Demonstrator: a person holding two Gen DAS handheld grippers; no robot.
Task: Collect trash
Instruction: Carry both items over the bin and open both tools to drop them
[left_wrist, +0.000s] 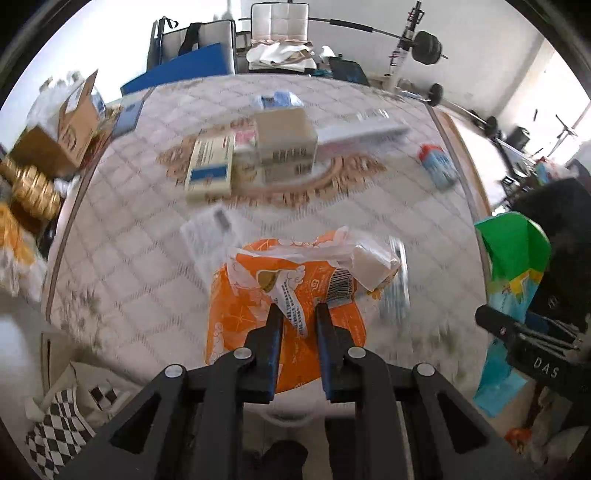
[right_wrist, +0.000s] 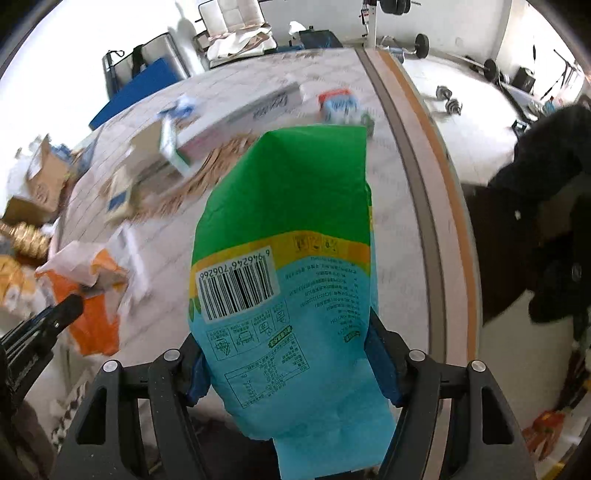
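Gripping an orange wrapper (left_wrist: 258, 314), the left gripper (left_wrist: 297, 314) is nearly closed; the right gripper's (right_wrist: 286, 332) half-open fingers (right_wrist: 384, 369) clamp a green-and-blue bag (right_wrist: 295, 229) above the mattress (left_wrist: 147, 258).

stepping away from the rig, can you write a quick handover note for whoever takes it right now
Left tool: shut on the orange wrapper, lifted over the quilted mattress.
Right tool: shut on the green and blue bag, also lifted.
Done: both pieces picked up; neither dropped off yet, and no bin is visible.
Left: cardboard boxes, long white box, small blue packet and a clear wrapper lie on the mattress.
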